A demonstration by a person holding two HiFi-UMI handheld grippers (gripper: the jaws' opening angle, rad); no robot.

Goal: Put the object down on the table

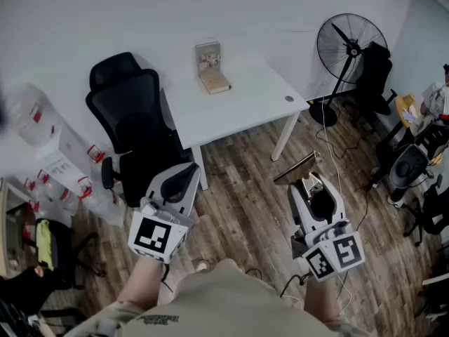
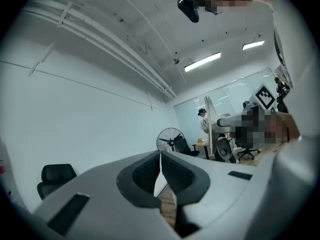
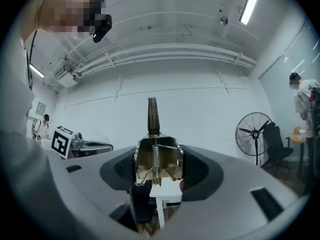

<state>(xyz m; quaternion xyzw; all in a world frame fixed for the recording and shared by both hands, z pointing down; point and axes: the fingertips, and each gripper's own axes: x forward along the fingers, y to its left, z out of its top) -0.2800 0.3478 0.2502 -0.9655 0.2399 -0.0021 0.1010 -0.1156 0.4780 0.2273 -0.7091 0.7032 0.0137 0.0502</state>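
Your right gripper [image 1: 313, 188] clamps the brass spring clip [image 3: 153, 154], low right in the head view, well apart from the white table [image 1: 245, 107] at upper centre; releasing here would drop it on the floor [image 1: 245, 209]; your left gripper [image 2: 161, 171] is closed, empty.

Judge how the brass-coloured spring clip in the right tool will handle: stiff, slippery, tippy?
Probably stiff: the spring clip looks like bent sheet metal with a coil spring, and it holds its shape in the right tool. Its shiny faces may be slippery. Stood on its narrow edge, it would likely tip over.
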